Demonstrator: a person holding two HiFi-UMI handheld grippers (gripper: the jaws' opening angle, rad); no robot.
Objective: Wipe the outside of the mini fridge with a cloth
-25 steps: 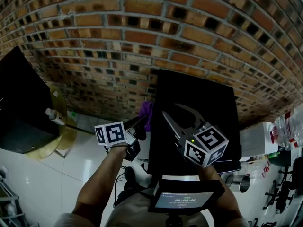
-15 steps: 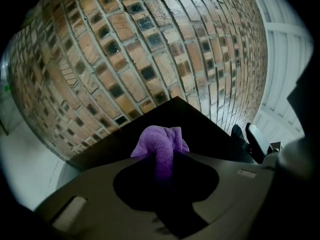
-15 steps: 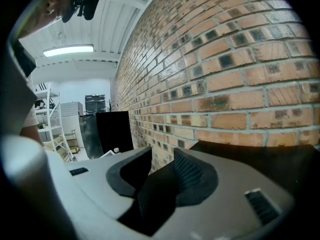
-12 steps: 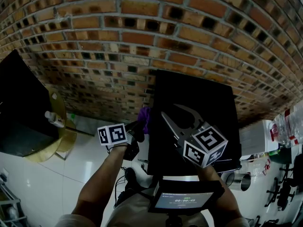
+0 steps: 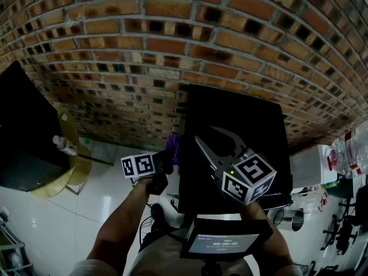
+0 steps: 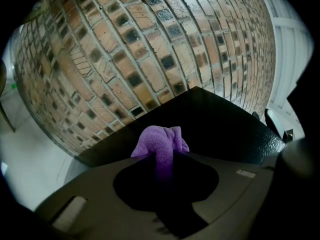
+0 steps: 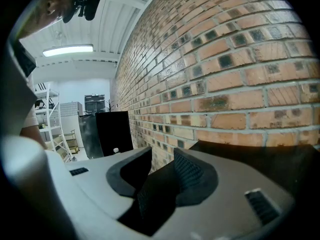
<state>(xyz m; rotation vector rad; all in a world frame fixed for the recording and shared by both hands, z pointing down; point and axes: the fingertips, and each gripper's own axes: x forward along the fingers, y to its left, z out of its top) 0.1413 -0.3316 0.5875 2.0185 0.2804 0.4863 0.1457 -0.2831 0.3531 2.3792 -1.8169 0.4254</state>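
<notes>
Left gripper (image 6: 161,160) around purple cloth (image 6: 158,140)

With the bare left forearm (image 5: 122,226) reaching up from the bottom edge, the left gripper (image 5: 168,156) left of centre clamps a purple cloth (image 6: 159,140), while the right gripper (image 5: 206,134) at centre-right holds its jaws apart, empty.

**Three Views, One Fridge and Wall**

From the head, looks steeply down onto the top of the mini fridge (image 5: 236,125) and the brick wall (image 5: 172,39) behind it. In the left gripper view, sits close beside the fridge, facing that wall. In the right gripper view, skims just over the fridge top, along the same wall.
</notes>
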